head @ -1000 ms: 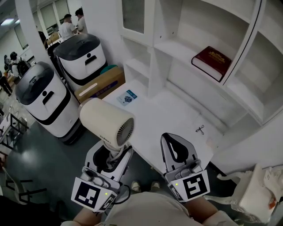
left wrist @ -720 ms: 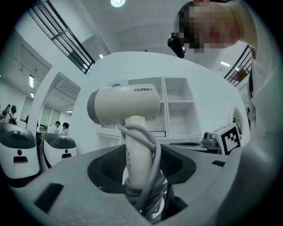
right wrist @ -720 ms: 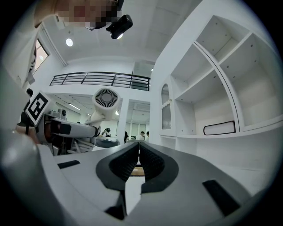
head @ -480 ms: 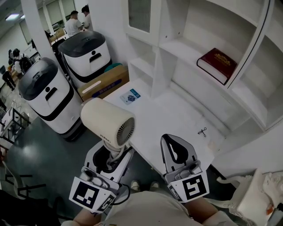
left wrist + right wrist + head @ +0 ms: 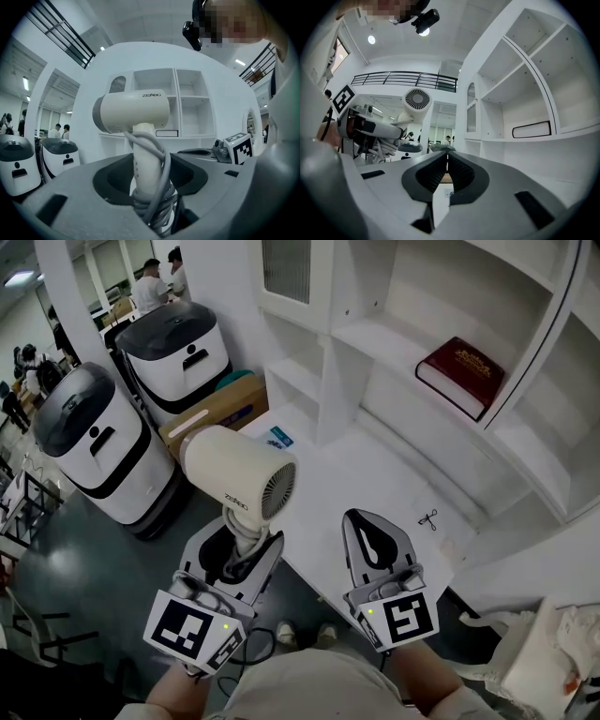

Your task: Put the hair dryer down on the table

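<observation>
A cream hair dryer [image 5: 236,483] stands upright in the air, its handle wrapped in a grey cord and clamped in my left gripper [image 5: 236,554]. In the left gripper view the hair dryer [image 5: 133,112] rises from between the jaws, barrel level, its handle and coiled cord pinched at the bottom. It hovers over the near left edge of the white table [image 5: 375,484]. My right gripper [image 5: 373,542] is shut with nothing in it, just right of the dryer and above the table's front edge. In the right gripper view the hair dryer [image 5: 417,101] shows its round rear grille at upper left.
A white shelf unit rises behind the table, holding a dark red book [image 5: 459,371]. Small scissors [image 5: 427,518] and a blue leaflet [image 5: 278,437] lie on the table. Two grey-and-white robot bases [image 5: 98,451] and a cardboard box [image 5: 211,416] stand on the floor at left. People stand far back.
The hair dryer and my left gripper have shifted slightly right and forward, toward the table. My right gripper has stayed about where it was.
</observation>
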Demonstrator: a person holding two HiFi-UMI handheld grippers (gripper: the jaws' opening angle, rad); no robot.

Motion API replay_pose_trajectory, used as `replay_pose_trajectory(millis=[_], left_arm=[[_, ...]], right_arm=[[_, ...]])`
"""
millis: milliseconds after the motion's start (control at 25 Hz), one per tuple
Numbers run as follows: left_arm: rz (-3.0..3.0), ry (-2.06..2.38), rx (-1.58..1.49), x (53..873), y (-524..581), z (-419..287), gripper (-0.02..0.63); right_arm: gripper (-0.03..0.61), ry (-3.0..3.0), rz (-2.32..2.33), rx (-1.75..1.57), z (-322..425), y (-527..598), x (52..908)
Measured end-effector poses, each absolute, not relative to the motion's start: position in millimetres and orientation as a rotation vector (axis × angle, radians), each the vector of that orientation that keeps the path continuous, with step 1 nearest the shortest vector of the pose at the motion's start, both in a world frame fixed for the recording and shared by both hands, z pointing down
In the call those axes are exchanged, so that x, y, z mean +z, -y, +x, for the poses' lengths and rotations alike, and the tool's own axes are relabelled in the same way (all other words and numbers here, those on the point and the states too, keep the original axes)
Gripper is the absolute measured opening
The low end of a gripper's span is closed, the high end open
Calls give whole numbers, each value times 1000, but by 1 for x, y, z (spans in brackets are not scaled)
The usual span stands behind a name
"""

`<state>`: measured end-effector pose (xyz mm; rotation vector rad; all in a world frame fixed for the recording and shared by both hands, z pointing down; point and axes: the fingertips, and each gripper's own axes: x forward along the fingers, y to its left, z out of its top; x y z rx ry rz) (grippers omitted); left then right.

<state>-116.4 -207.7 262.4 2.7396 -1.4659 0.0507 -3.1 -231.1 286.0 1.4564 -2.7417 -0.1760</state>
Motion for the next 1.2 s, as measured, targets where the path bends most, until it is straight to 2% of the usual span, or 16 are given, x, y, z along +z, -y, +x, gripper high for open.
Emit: replay_pose_trajectory(millis=[280,480,840,1200], left_arm=[[2739,1389,202,302,277,-100,222],[2686,1288,296,357,324,-80,222],[2424,1162,441,505,395,-68,222],[2281,1042,606,631,427,-54,222]], right_arm=[[21,2689,1461,-112,5,296,310],[21,2612,1503,-46,14,346,359],[21,2509,1628,132,44,415,480],[21,2500,1617,290,42,433,566]])
